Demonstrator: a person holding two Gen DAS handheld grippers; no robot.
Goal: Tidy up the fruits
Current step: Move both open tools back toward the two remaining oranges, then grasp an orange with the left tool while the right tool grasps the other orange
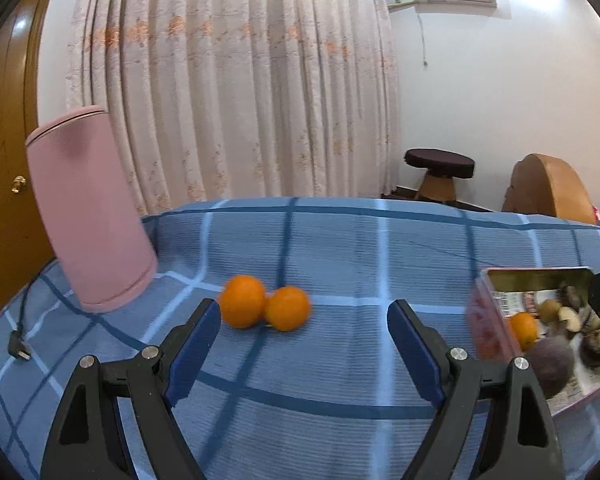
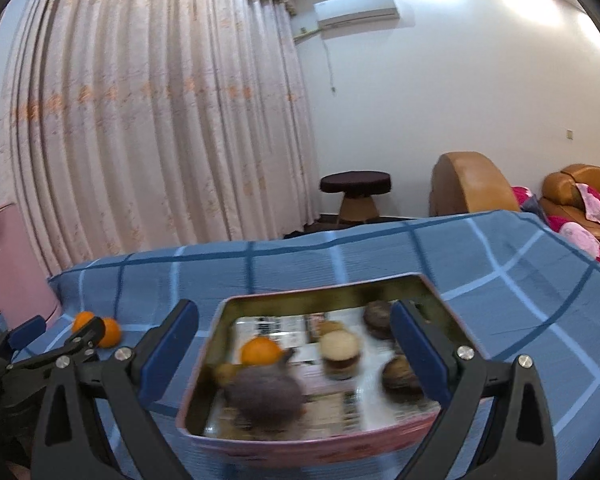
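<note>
Both grippers stand spread with nothing between their blue pads. Seen from its own wrist camera, the left gripper (image 1: 304,344) fills the lower part of the frame, its jaws wide over the blue checked tablecloth (image 1: 340,248). Two oranges (image 1: 265,307) lie touching each other on the cloth just above and between the fingertips, nearer the left-hand finger. A pink cylindrical container (image 1: 90,212) stands at the left of the frame, with a dark plug and cord (image 1: 19,350) lying on the cloth at the lower left. At the right edge sits a pink tin (image 1: 486,332).

From the right wrist view, the right gripper (image 2: 296,348) hangs wide over that tin, whose rim (image 2: 320,292) sits in the lower centre of the frame. Inside lie an orange (image 2: 260,350), a dull purple round fruit (image 2: 266,400) and several brownish items too blurred to name. The left gripper shows at the lower left of this frame, beside the two loose oranges.
</note>
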